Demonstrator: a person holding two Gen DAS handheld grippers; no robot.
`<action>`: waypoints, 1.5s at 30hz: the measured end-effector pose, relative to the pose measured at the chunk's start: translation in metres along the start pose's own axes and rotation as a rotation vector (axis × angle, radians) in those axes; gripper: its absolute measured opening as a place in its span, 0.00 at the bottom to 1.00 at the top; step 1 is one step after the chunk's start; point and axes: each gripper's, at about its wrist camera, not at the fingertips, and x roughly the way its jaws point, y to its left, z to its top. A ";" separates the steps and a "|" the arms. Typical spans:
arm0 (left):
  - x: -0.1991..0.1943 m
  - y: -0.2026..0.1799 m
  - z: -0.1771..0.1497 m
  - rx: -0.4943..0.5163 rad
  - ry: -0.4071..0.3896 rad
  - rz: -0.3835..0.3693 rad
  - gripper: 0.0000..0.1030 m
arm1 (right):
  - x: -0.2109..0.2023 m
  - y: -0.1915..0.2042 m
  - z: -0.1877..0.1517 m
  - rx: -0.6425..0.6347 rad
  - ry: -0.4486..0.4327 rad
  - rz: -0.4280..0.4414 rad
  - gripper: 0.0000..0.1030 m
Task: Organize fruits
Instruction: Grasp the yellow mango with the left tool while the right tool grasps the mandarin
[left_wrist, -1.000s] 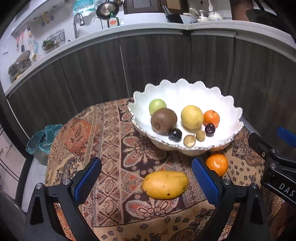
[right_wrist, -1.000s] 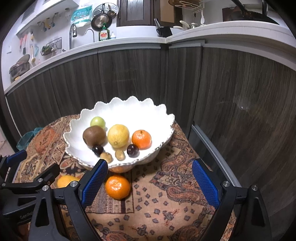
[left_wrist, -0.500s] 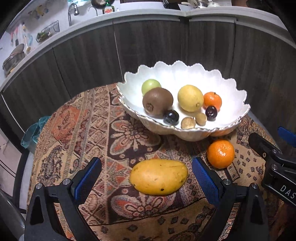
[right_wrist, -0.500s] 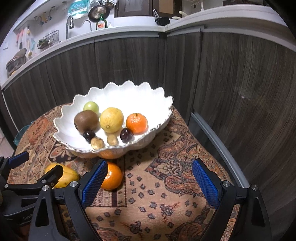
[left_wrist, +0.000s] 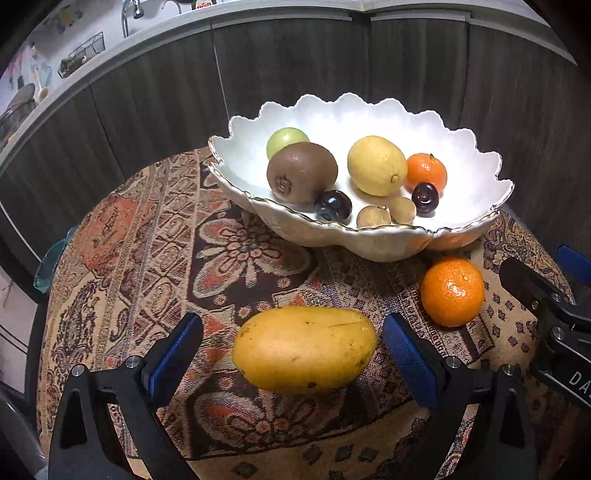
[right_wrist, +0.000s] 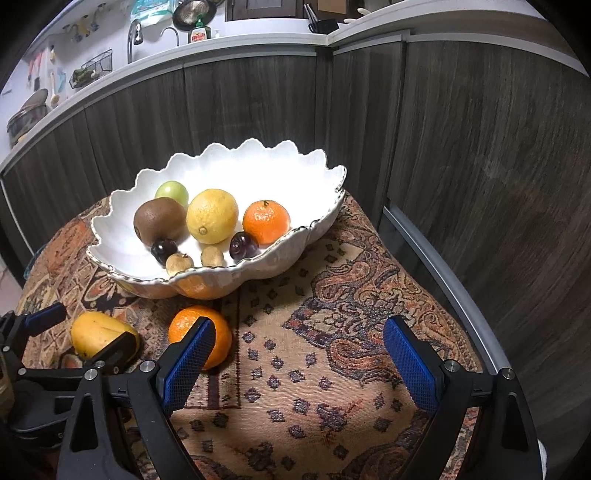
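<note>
Left wrist view: my left gripper (left_wrist: 291, 354) has closed in on the mango (left_wrist: 304, 349) over the past second, and the fruit now lies between the spread blue pads (left_wrist: 173, 354), with a gap showing on each side and neither pad touching it. The mango rests lengthwise on the patterned cloth (left_wrist: 147, 258), in front of the white scalloped bowl (left_wrist: 369, 118). A loose orange (left_wrist: 452, 291) sits just to the mango's right, close under the bowl's rim. Already in the bowl are a kiwi (left_wrist: 301, 171), a lemon (left_wrist: 376, 164), a green fruit, a second orange, two dark plums and two small brown fruits. I judge the mango is lined up for a pinch; being smooth and rounded, it may roll or slip if squeezed off-centre.

Right wrist view: my right gripper (right_wrist: 297, 363) has also dropped lower and nearer the table, jaws wide apart and holding nothing. The loose orange (right_wrist: 201, 332) lies just past the tip of its left pad, partly hidden by it and outside the opening. The mango (right_wrist: 99, 332) shows at far left behind the other gripper's finger. Two fruits remain outside the bowl (right_wrist: 258, 162), so the sorting appears nearly finished.
</note>
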 end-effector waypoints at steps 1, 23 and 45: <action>0.002 0.000 0.001 0.000 0.002 0.000 0.96 | 0.001 0.000 0.000 0.001 0.002 0.000 0.90; 0.016 -0.003 -0.001 0.007 0.047 -0.044 0.75 | 0.011 -0.001 -0.004 0.000 0.021 -0.003 0.90; -0.020 0.048 -0.007 -0.078 -0.022 -0.017 0.74 | 0.004 0.046 0.002 -0.072 0.031 0.067 0.90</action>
